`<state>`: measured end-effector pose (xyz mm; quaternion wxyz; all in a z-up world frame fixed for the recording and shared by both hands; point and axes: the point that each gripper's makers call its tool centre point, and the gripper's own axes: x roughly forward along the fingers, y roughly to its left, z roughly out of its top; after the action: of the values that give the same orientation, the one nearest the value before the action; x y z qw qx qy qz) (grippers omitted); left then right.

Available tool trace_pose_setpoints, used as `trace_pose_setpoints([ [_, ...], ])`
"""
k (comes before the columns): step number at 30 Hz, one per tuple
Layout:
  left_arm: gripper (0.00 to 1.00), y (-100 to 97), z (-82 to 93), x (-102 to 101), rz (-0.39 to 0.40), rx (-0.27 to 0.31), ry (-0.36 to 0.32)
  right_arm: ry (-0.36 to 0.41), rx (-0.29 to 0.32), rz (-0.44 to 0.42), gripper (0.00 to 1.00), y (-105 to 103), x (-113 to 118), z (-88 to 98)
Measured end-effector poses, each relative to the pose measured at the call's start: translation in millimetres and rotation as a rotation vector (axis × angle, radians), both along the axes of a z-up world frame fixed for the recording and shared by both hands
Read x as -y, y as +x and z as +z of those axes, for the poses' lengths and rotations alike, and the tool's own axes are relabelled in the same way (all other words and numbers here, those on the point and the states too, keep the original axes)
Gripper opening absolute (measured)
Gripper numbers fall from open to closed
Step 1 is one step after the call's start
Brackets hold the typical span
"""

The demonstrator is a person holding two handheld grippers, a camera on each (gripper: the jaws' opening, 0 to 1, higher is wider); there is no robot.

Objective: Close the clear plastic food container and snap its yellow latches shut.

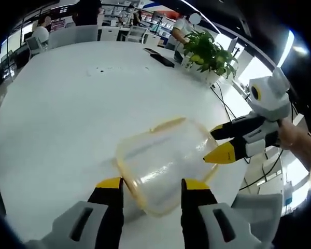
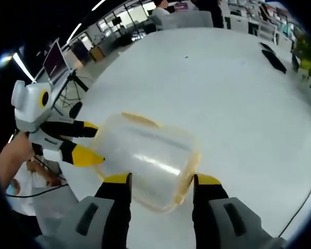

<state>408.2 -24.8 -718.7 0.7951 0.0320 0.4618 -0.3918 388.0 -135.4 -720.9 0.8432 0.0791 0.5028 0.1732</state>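
Observation:
The clear plastic food container (image 1: 163, 155) with a yellow rim rests tilted on the white table (image 1: 67, 114). A yellow latch (image 1: 168, 123) shows along its far edge. My left gripper (image 1: 153, 188) has a jaw against each side of the container's near end, shut on it. From the right, my right gripper (image 1: 211, 145) has its tips at the container's right side. In the right gripper view, the container (image 2: 145, 155) sits between my right gripper's (image 2: 161, 182) jaws, both touching it. The left gripper (image 2: 93, 141) meets its left end.
A potted plant (image 1: 210, 54) and a dark flat object (image 1: 161, 59) stand at the table's far right edge. Cables run over the floor beyond that edge. A person's hand (image 1: 298, 140) holds the right gripper. Chairs and desks stand past the far side.

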Motion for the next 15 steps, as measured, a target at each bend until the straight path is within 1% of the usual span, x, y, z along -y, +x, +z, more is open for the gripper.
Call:
trace_pose_setpoints([
  [15,0.36,-12.7,0.4,-25,-0.001,-0.018,0.004,0.001,0.001,0.022,0.44,-17,-21,0.2],
])
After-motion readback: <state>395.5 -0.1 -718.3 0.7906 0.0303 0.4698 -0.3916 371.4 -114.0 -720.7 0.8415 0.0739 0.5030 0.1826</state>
